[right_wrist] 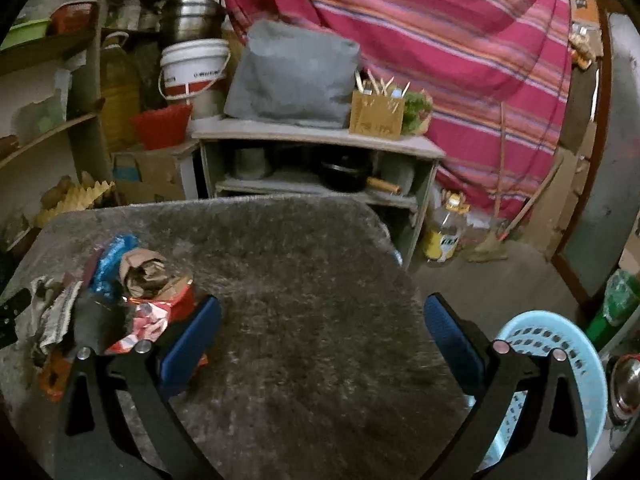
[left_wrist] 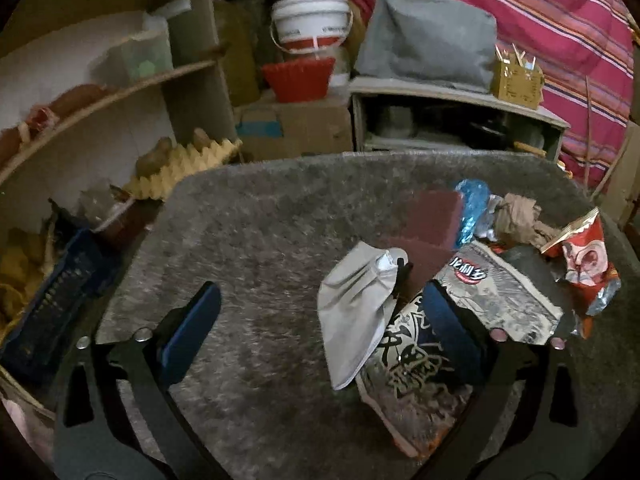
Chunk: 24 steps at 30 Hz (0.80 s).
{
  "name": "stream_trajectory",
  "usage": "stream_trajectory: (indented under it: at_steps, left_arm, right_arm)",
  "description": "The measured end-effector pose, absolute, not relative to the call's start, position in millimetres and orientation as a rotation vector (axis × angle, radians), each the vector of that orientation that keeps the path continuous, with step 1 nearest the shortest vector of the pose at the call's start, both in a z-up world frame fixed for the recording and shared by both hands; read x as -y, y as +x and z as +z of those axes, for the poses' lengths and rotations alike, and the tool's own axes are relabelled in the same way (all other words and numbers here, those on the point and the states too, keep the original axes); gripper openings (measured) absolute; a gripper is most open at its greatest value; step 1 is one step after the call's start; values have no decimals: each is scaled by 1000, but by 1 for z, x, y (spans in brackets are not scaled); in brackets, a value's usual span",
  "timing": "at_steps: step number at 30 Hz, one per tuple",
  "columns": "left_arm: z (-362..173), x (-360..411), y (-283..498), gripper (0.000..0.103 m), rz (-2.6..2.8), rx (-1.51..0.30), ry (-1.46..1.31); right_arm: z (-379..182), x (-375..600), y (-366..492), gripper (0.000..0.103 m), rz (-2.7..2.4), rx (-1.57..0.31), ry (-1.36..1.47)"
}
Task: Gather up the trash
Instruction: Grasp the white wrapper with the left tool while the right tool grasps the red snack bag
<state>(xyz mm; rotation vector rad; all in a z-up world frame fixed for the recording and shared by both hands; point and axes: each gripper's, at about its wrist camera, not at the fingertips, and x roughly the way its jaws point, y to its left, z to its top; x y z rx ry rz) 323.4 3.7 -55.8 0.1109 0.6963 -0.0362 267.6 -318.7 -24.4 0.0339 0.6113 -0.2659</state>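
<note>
A pile of trash lies on the grey fuzzy table top (left_wrist: 248, 240). Nearest is a silver pouch (left_wrist: 356, 312), resting partly on a black-and-white printed snack bag (left_wrist: 416, 384). Behind them are a second printed bag (left_wrist: 504, 300), a red wrapper (left_wrist: 584, 264), crumpled brown paper (left_wrist: 516, 216), blue plastic (left_wrist: 472, 208) and a maroon pad (left_wrist: 432, 224). My left gripper (left_wrist: 324, 320) is open, with the pouch between its fingers near the right one and no pad pressing on it. My right gripper (right_wrist: 322, 328) hangs open over bare mat, with the red wrapper (right_wrist: 156, 316) and brown paper (right_wrist: 144, 272) by its left finger.
A light blue perforated basket (right_wrist: 560, 364) stands low beside the table at the right. A blue crate (left_wrist: 60, 300) and cluttered shelves (left_wrist: 100, 92) are at the left. Behind the table are a low cabinet (right_wrist: 320, 140), a white bucket (right_wrist: 192, 68) and a striped cloth (right_wrist: 440, 40).
</note>
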Motion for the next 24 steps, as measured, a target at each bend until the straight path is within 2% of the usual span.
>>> stream_trajectory:
  at_steps: [1,4,6,8,10,16,21,22,24]
  left_arm:
    - [-59,-3,328,85,-51,-710,114]
    - [-67,1,338,62,-97,-736,114]
    - [-72,5,341,26,-123,-755,122]
    - [-74,9,342,15,-141,-766,127]
    - [-70,12,338,11,-134,-742,153]
    - [-59,19,328,9,-44,-653,251]
    - [-59,14,333,9,-25,-656,223]
    - [-58,13,333,9,-25,-653,215]
    - [-54,9,333,9,-37,-650,186]
  right_arm:
    - [-28,318,272,99,-262,-622,31]
    - [-35,315,283,99,-250,-645,9]
    - [-37,311,287,99,-240,-654,2]
    - [-37,308,291,99,-233,-653,9]
    - [-35,305,293,99,-217,-652,23]
    - [-33,280,303,99,-162,-649,37]
    - [-56,264,323,98,-129,-755,42]
    - [-60,262,324,96,-116,-770,48]
    - [-65,256,326,73,-79,-787,57]
